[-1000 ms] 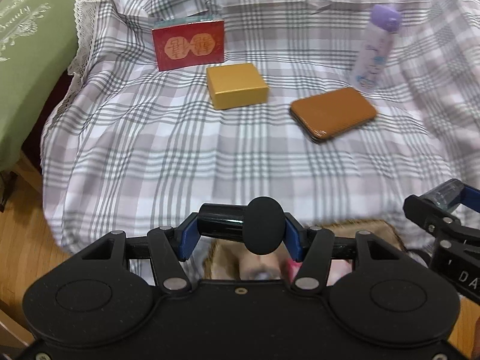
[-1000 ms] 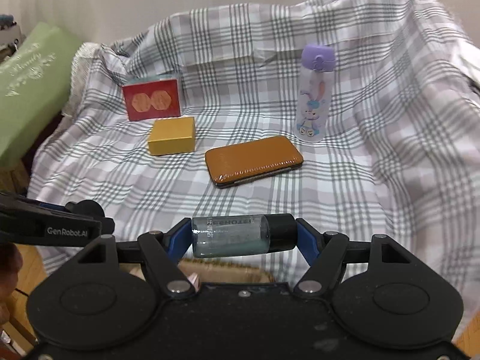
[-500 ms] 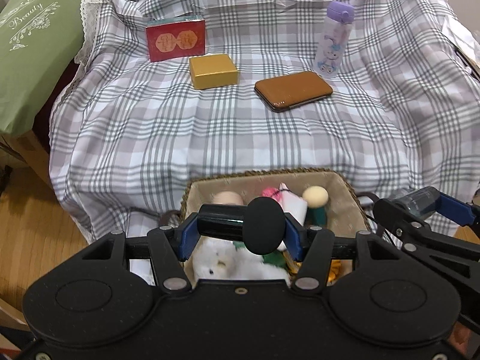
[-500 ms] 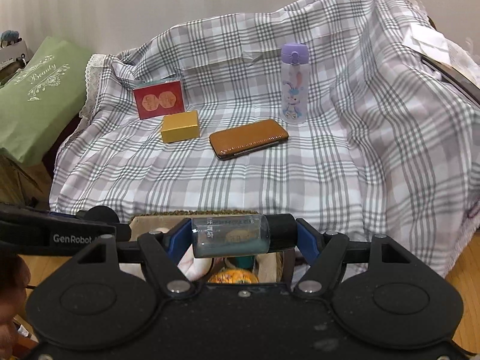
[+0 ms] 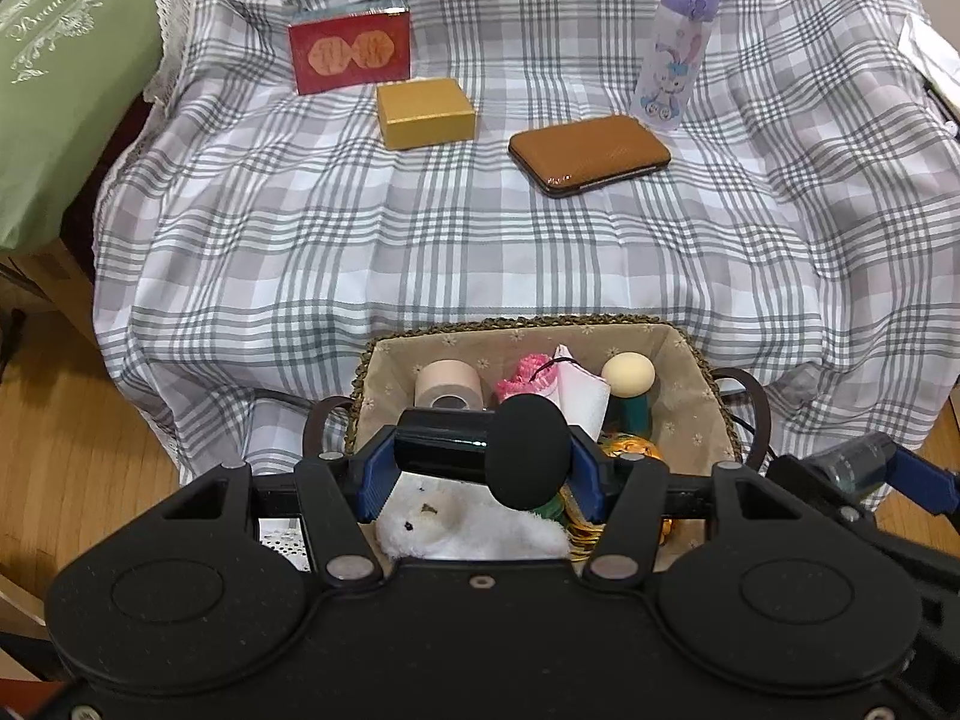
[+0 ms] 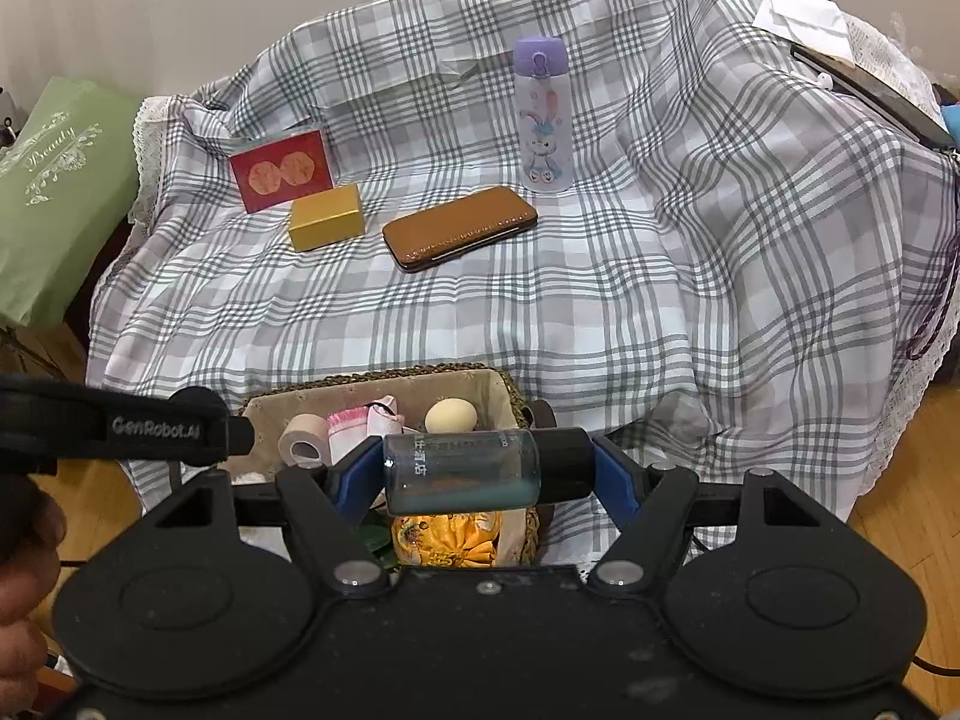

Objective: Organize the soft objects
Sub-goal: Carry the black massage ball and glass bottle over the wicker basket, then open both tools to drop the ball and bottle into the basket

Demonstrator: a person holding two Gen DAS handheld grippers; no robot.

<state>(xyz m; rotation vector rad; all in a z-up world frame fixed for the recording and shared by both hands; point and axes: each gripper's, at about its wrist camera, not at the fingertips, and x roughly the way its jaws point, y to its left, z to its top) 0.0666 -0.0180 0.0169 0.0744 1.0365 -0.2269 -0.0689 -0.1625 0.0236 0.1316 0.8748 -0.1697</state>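
Plaid-draped sofa [image 5: 480,252] | left tool [image 5: 480,450] grips black-capped bottle [image 5: 444,444] | right tool [image 6: 486,468] grips teal bottle [image 6: 462,471] | basket [image 5: 690,354] half-hidden

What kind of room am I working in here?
Most likely a home living room. A sofa or armchair draped in a plaid cover stands on a wood floor, a green embroidered cushion lies beside it, and a lined wicker basket of small household items sits in front.

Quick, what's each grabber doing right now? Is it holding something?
Left gripper: closed on a dark tube with a round black sponge end.
Right gripper: closed on a small clear bottle with a black cap.
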